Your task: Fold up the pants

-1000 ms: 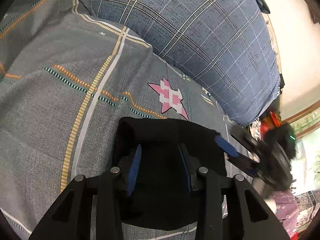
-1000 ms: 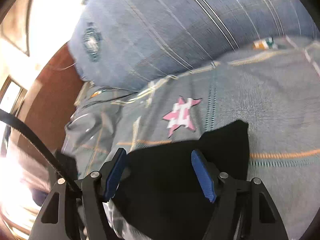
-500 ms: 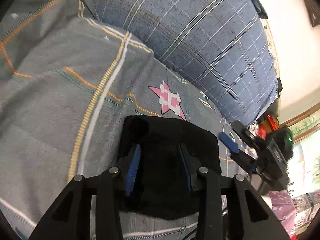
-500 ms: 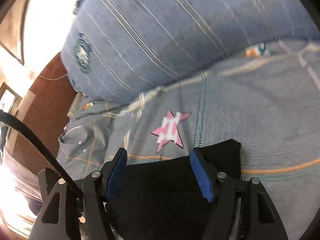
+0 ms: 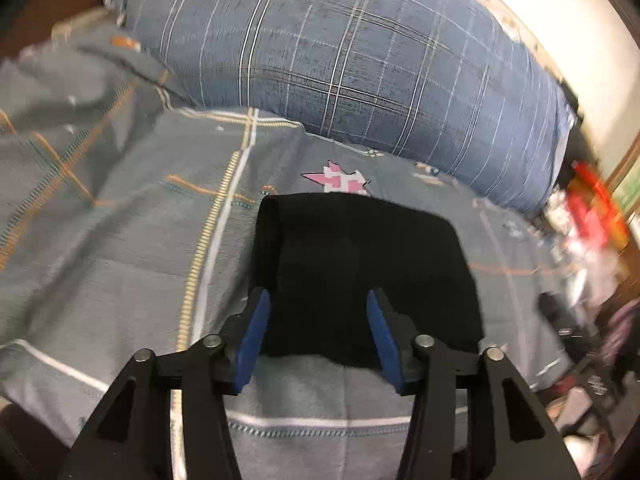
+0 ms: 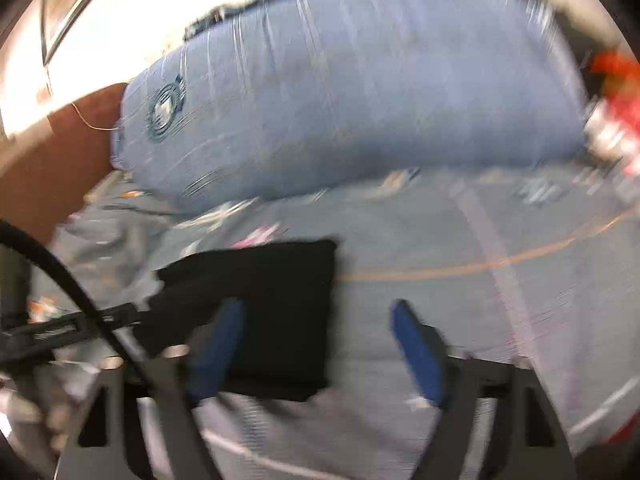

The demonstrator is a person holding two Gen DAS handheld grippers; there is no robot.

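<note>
The black pants (image 5: 360, 272) lie folded into a compact rectangle on the grey patterned bedsheet (image 5: 132, 240). My left gripper (image 5: 319, 336) hovers over their near edge, its jaws opening, blue pads clear of the cloth. In the blurred right wrist view the pants (image 6: 272, 300) sit to the left. My right gripper (image 6: 316, 344) is opening wide, its left pad over the pants' right edge and its right pad over bare sheet. Nothing is held by either one.
A big blue plaid pillow (image 5: 360, 64) lies across the far side of the bed. A pink star print (image 5: 340, 178) shows just beyond the pants. Red and mixed clutter (image 5: 592, 208) stands off the bed's right edge; a brown headboard (image 6: 52, 172) is at the left.
Both grippers have let go of the pants, opened wider and drawn back and up. The right one swung to the right, so the pants now sit to its left.
</note>
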